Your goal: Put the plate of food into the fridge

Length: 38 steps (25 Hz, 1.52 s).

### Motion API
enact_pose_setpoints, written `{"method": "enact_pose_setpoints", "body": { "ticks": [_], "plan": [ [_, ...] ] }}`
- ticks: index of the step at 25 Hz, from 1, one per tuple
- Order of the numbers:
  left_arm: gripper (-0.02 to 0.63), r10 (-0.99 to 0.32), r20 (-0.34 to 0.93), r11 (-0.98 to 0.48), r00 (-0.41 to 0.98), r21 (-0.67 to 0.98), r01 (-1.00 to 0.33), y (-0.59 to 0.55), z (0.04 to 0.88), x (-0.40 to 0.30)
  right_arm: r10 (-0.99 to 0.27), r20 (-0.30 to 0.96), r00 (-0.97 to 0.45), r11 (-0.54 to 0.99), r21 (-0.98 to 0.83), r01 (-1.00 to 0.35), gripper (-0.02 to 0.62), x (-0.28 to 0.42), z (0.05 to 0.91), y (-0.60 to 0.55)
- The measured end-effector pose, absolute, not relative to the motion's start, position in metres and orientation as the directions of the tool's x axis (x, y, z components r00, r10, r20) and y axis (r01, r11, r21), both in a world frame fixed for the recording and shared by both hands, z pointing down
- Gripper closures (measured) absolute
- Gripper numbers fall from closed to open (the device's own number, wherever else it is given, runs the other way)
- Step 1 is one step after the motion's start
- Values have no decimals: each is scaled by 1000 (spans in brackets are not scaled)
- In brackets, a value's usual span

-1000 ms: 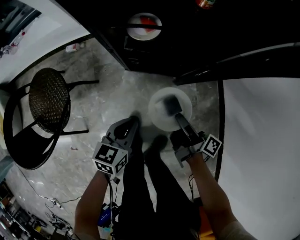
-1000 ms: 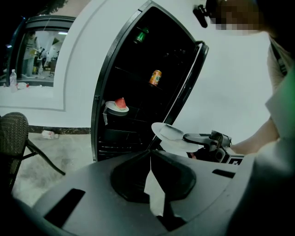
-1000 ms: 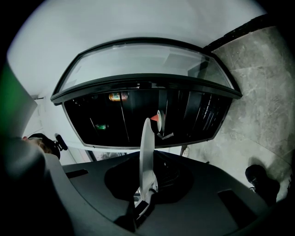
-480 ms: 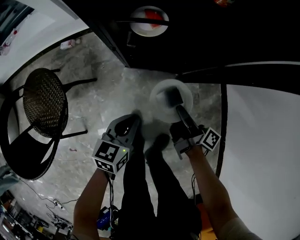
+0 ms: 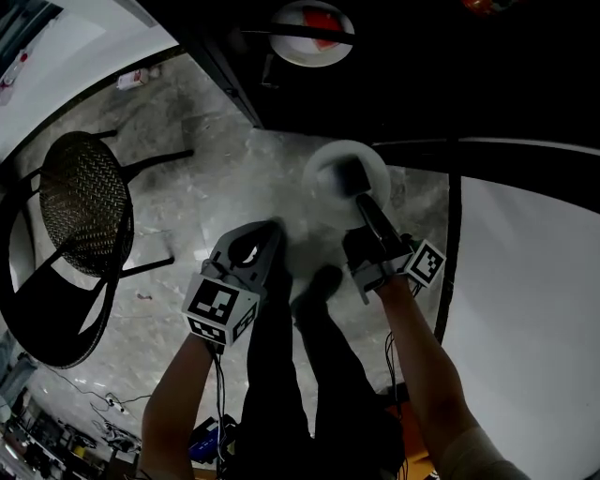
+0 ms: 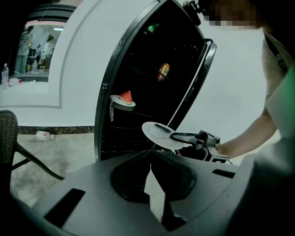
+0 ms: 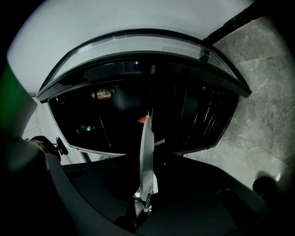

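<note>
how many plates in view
2. One plate is in the right hand-held gripper before the open fridge; a second plate, with red food, sits inside. More may be hidden.

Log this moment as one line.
right gripper: shut on white plate | left gripper: shut, empty | fridge: open | plate: before opening, not yet shelved

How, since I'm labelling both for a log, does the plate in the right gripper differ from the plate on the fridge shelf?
The held plate hangs in the air before the open fridge, clamped at its rim by the right gripper; the shelf plate rests inside the fridge. The shelf plate carries red food; the held plate shows none. Both are round and pale.
</note>
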<state>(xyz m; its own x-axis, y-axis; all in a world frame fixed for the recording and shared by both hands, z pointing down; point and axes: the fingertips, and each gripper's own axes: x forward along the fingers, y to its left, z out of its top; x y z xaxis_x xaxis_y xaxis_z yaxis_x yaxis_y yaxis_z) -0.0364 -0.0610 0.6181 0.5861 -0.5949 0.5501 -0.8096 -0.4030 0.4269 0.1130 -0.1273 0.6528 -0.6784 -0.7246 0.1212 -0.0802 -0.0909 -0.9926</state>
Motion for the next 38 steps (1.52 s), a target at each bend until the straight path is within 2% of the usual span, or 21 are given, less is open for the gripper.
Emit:
{"method": "enact_pose_setpoints", "body": {
  "ticks": [38],
  "plan": [
    [595,-561,578,-403,593,436,-805,-66,664,-28,-760,176,-625,-149,-984,-96,555,124,729,-156]
  ]
}}
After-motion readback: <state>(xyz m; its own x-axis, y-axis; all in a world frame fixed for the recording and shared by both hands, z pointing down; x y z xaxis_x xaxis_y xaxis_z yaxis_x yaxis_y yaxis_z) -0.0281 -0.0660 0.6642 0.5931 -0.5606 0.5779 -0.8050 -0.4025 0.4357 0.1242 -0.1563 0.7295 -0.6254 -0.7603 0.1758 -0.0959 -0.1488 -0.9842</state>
